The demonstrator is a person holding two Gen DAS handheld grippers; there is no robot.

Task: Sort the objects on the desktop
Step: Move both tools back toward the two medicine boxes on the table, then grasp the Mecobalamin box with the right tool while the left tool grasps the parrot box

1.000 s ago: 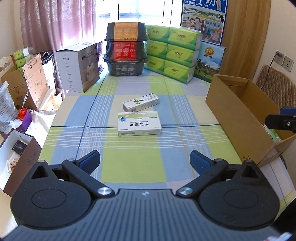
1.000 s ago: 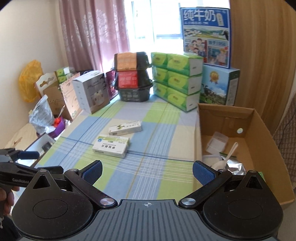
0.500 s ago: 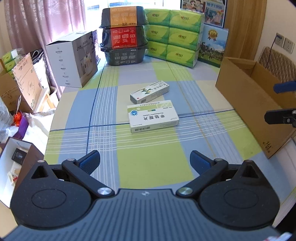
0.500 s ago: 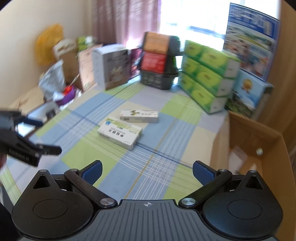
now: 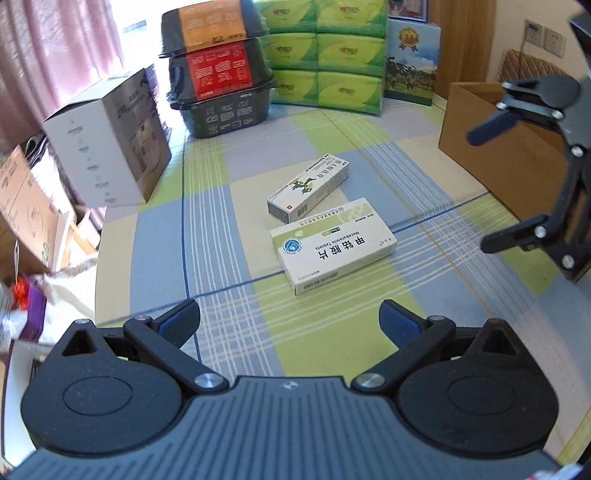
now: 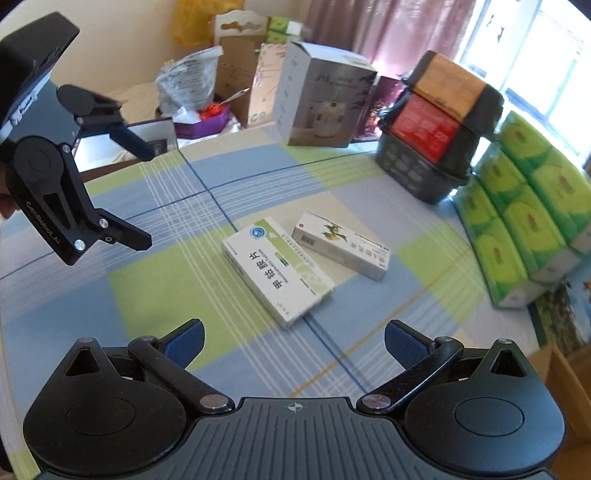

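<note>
You are holding the left gripper (image 5: 290, 321) and right gripper (image 6: 293, 341) spread wide and empty; the large medicine box (image 5: 332, 245) is lying mid-frame, touching the slim box (image 5: 308, 188) behind it

My view covers a tabletop (image 5: 155, 236) under a blue, green and cream checked cloth. Pink curtains (image 5: 55, 48) hang beside a bright window (image 6: 532, 48) admitting daylight. A wood-panelled wall (image 5: 465, 33) stands at the far right; a cream wall carries what appear to be sockets (image 5: 545, 35).
</note>
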